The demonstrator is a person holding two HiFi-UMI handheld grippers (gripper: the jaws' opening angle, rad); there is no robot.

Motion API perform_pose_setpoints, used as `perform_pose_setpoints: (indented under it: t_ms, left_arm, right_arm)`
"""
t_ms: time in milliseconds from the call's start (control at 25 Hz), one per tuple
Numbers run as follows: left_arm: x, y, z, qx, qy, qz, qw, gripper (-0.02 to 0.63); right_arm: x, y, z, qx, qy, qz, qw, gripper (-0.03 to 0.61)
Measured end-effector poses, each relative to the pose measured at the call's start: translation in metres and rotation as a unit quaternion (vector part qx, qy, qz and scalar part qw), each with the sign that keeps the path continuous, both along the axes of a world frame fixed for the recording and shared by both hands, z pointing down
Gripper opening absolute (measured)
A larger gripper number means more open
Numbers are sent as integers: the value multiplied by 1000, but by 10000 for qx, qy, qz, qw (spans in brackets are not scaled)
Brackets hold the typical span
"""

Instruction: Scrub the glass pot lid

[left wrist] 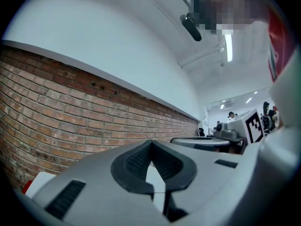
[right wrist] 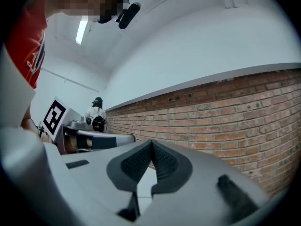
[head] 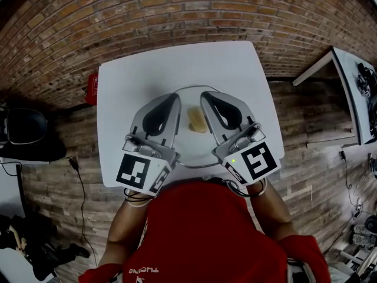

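Left gripper [head: 174, 98] and right gripper [head: 204, 95] are both hovering clenched, gripping nothing, tips pointing toward the brick wall [head: 177, 10]. Glass pot lid [head: 194, 150] is lying on the white table [head: 177, 63] beneath the 2 grippers, a yellowish sponge [head: 197, 121] sitting at its middle.

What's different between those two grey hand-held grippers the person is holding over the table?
The left hand-held gripper angles rightward, the right hand-held gripper leftward, their tips converging. The right one shows a small green light; the left shows none. Their black-and-white marker patterns differ. Both are shut, empty, above the glass pot lid.
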State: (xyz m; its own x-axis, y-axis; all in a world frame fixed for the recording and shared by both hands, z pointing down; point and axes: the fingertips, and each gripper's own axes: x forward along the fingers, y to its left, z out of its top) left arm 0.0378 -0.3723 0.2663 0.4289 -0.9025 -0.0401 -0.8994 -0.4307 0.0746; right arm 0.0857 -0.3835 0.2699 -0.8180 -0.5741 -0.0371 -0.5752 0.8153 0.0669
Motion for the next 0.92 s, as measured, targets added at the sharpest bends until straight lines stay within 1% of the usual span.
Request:
perform_pose_setpoints:
  t_ms: [400,920]
  left_arm:
    - [4,1,3,-45,1,-31,10000,17]
    - [2,0,4,-52,-40,-47,10000,17]
  right_arm:
    - [6,-1,6,-162,-27,13,9999,29]
    - [7,-2,6,-165,-10,33,9999,29]
